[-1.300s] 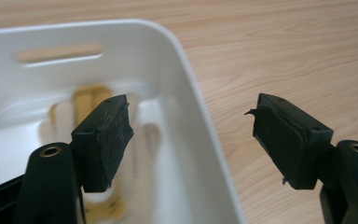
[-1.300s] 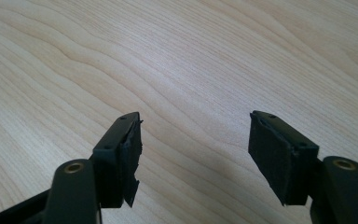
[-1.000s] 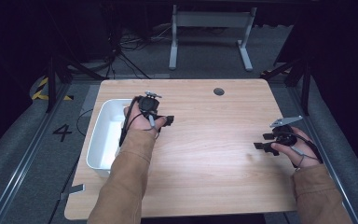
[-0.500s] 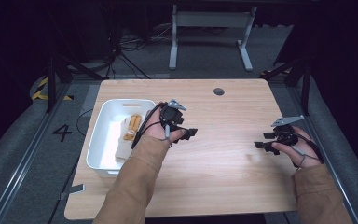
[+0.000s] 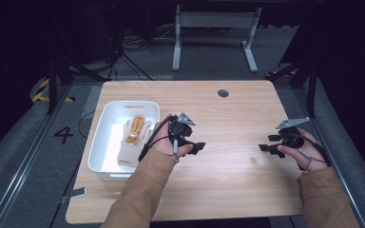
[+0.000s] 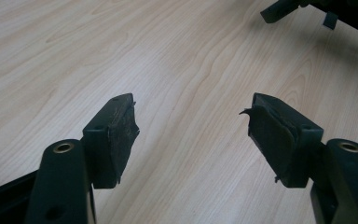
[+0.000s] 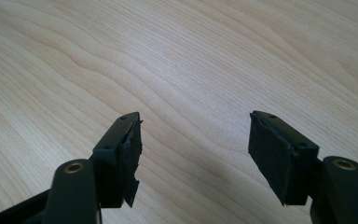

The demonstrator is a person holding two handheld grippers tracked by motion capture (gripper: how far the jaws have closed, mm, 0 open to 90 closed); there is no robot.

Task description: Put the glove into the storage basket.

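The left gripper (image 5: 197, 146) has its jaws apart with nothing between them, just bare table (image 6: 177, 84). The gloves (image 5: 133, 137) lie behind those jaws, inside the white bin (image 5: 105, 124). The right gripper (image 5: 266, 147) is spread wide too, holding nothing, well apart from the gloves.

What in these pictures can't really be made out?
- Glove in the bin, high view: too small to tell whether it is one glove or a pair.
- Bin's right wall, high view: partly covered by the left hand.
- Left gripper, high view: too small to read the jaw gap; its own view shows the jaws apart, nothing between.
- Right forearm, high view: cut off by the bottom edge.
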